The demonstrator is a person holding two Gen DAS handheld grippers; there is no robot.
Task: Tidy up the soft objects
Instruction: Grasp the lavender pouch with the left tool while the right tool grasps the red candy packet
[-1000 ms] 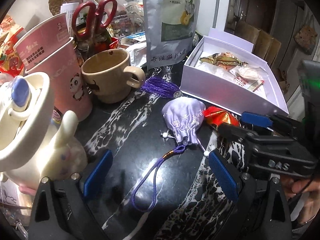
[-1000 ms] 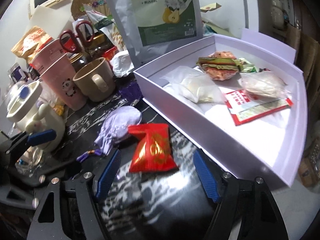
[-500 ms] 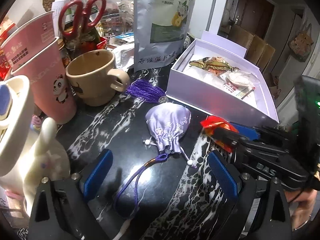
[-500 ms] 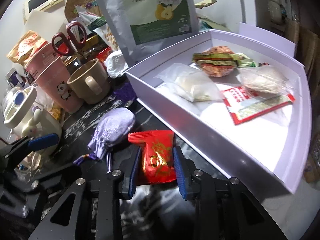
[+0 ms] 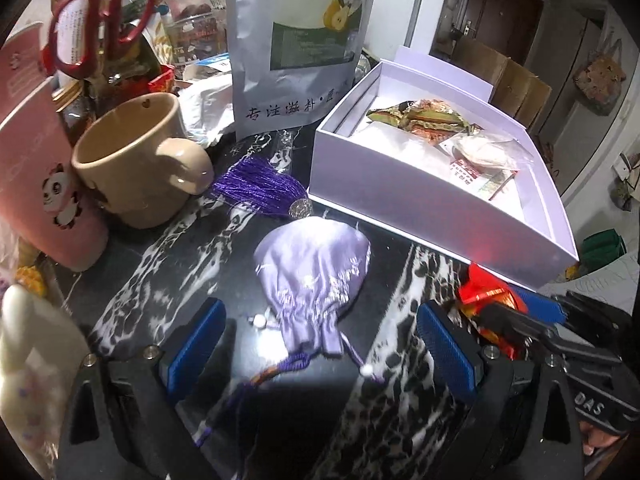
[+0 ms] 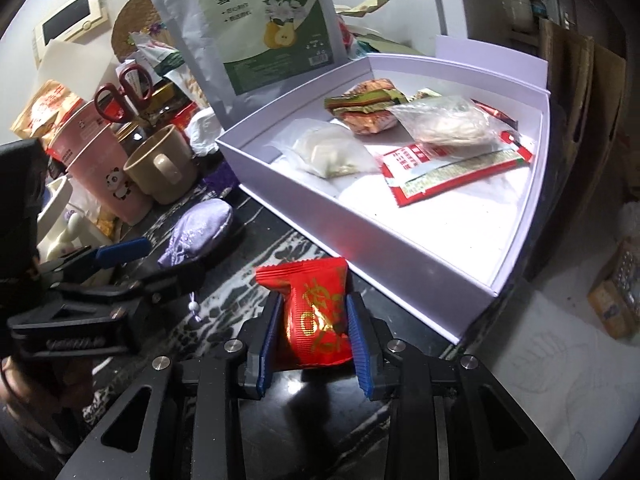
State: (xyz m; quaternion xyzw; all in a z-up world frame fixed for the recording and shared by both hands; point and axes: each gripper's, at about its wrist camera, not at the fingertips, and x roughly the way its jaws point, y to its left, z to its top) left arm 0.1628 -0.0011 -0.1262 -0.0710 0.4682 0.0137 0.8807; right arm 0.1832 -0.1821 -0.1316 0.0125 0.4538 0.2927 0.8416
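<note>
The red packet (image 6: 316, 316) is sitting pinched between the blue pads of my right tongs (image 6: 314, 320), long axis running straight out toward twelve o'clock, looking just clear of the dark marbled desk (image 6: 256, 248). The white box (image 6: 384, 248) is lying at one o'clock, its near wall just beyond the packet's tip, so I am judging a short lift over that wall comes next. My left tongs (image 5: 320, 344) are hanging spread wide and empty, the lilac pouch (image 5: 314, 276) lying on the desk at twelve o'clock between their pads, neck toward me.
</note>
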